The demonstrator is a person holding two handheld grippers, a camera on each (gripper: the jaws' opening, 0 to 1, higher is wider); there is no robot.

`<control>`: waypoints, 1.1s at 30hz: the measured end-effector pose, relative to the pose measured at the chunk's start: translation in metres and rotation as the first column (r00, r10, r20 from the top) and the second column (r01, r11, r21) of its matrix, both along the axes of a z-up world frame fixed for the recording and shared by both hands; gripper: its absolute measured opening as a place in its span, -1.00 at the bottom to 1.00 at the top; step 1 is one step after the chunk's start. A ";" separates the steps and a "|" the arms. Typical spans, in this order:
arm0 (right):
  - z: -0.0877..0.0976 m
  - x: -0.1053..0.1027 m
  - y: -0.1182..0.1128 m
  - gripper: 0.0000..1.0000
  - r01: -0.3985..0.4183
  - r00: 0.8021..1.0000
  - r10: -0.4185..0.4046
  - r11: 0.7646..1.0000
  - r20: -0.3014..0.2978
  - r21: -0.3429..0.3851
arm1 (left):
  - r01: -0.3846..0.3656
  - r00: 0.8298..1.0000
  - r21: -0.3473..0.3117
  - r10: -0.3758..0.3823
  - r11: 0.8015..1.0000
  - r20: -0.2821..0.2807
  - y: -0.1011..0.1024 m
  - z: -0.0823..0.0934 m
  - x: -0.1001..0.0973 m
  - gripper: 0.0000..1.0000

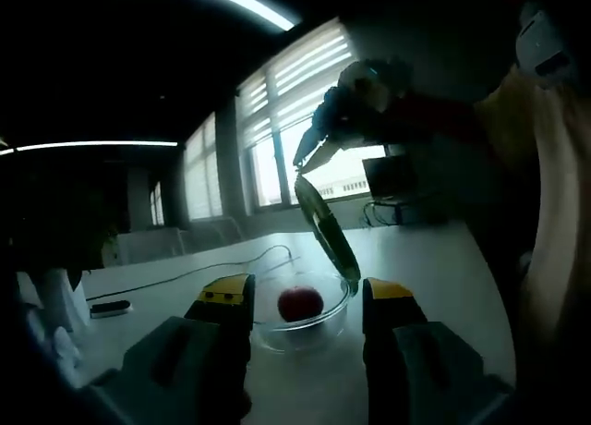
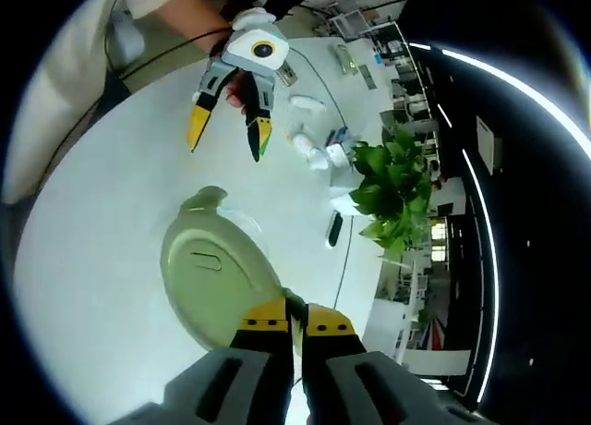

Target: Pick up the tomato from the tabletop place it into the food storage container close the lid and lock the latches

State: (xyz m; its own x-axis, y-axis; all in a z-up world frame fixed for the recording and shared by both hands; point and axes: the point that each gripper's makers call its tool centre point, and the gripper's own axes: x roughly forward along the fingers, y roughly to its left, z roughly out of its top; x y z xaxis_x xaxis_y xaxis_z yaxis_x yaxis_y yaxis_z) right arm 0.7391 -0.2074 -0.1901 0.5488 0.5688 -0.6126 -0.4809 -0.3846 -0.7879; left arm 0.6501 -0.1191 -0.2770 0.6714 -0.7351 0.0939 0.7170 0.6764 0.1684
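Steeply tilted lid [image 1: 327, 229] over tomato [image 1: 300, 303]

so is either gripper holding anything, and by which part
The right gripper pinches the green lid by its edge. The left gripper is open and holds nothing.
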 end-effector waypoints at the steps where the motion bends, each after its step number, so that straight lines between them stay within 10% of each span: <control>1: -0.001 0.002 0.003 -1.00 -0.002 1.000 0.002 1.000 -0.005 -0.006 | -0.001 1.000 -0.001 0.001 1.000 -0.001 0.001 0.000 0.000 -0.22; 33: -0.077 0.049 0.081 -1.00 -0.126 0.977 0.093 0.977 -0.190 -0.170 | -0.073 0.996 0.009 0.073 0.997 -0.047 0.039 -0.019 0.016 -0.22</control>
State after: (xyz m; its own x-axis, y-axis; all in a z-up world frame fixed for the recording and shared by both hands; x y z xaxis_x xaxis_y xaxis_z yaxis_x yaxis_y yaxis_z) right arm 0.7886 -0.1261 -0.2670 0.3602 0.4907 -0.7934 -0.5554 -0.5705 -0.6050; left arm 0.6663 -0.0797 -0.2960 0.7268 -0.6847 0.0552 0.6732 0.7259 0.1409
